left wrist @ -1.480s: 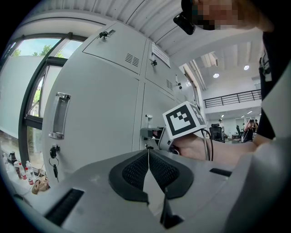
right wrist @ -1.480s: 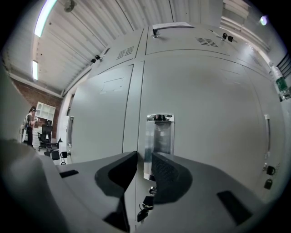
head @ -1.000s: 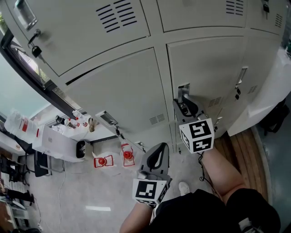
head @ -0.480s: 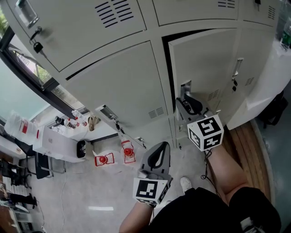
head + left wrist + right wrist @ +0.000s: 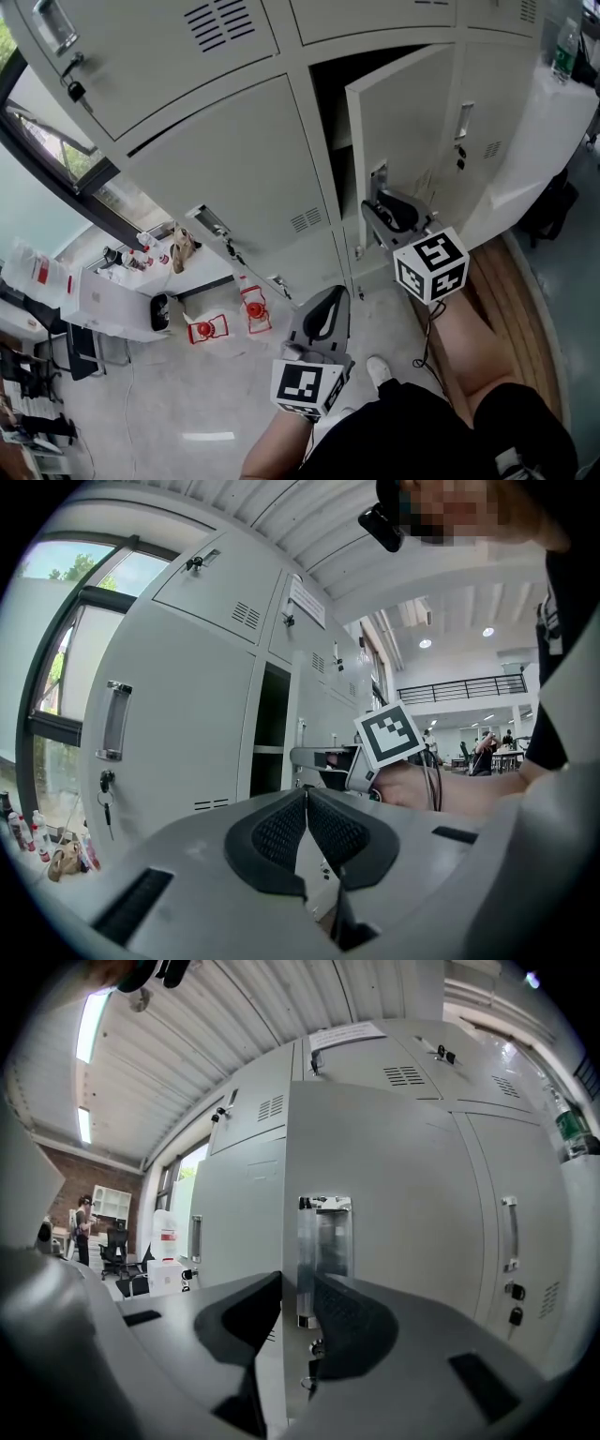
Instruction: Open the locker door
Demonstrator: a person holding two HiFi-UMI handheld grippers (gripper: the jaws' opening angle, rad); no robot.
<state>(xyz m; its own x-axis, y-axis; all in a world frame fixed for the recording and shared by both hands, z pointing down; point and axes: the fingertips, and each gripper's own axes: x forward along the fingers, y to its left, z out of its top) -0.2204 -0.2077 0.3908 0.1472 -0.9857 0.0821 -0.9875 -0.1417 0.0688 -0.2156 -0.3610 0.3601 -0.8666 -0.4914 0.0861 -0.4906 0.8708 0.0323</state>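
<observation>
Right gripper view looks straight along the right gripper (image 5: pixel 298 1277). Its jaws stand fairly wide and have just been easing a little wider, with the handle (image 5: pixel 312 1241) of the locker door (image 5: pixel 403 1185) between them. The right pad lies against the upright metal handle, and the left pad sits at the door's free edge. Head view shows that door standing partway out from the bank of grey lockers (image 5: pixel 225 178), with a dark opening (image 5: pixel 328 94) and a shelf showing beside its free edge. Lower and nearer the person, the left gripper (image 5: pixel 307 797) hangs clear of the lockers, its pads pressed together on nothing. Keys (image 5: pixel 514 1314) dangle from the next door to the right.
</observation>
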